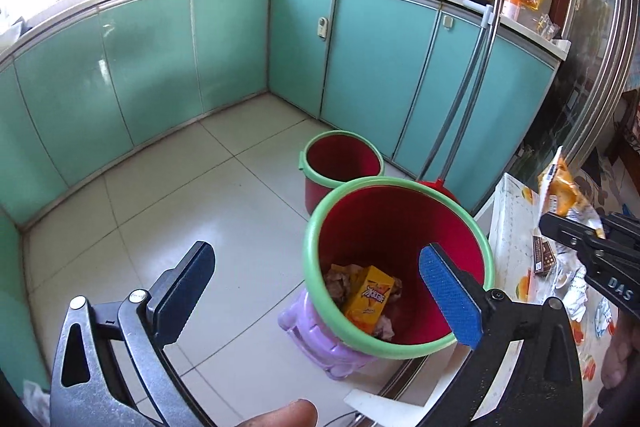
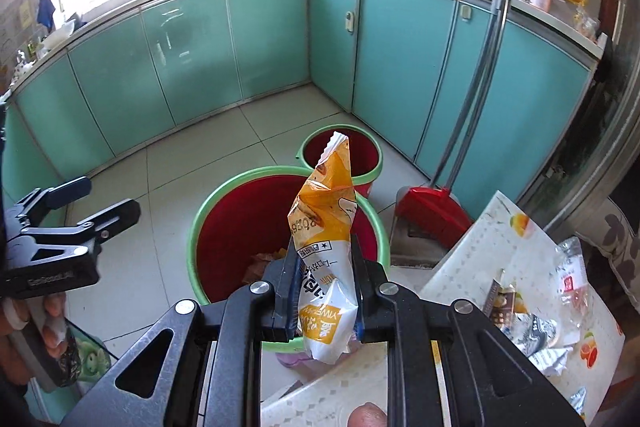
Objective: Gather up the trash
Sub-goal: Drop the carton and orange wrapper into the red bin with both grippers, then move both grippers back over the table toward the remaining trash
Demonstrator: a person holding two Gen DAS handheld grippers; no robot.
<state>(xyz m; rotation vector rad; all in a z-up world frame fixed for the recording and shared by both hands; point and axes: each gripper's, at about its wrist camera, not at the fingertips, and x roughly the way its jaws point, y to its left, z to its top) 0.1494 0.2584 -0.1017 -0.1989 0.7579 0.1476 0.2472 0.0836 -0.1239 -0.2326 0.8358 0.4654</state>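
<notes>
Right wrist view: the right hand-held gripper [image 2: 325,291] is clenched on an orange-and-white snack wrapper [image 2: 326,227], held upright just over the near red bin [image 2: 208,227] (juice carton [image 1: 366,301] already inside). The left hand-held gripper [image 1: 316,291] hangs released, empty. Next, I judge: spread the jaws over the bin; more wrappers [image 2: 532,331] wait on the tabletop [image 2: 496,227].

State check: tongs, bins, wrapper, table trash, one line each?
Left tongs: open, empty, above the near bin.
Right tongs: shut on the orange snack wrapper.
Near bin: uncovered, holds an orange carton and scraps.
Far bin: uncovered, contents hidden.
Table: wrappers left on it.
</notes>
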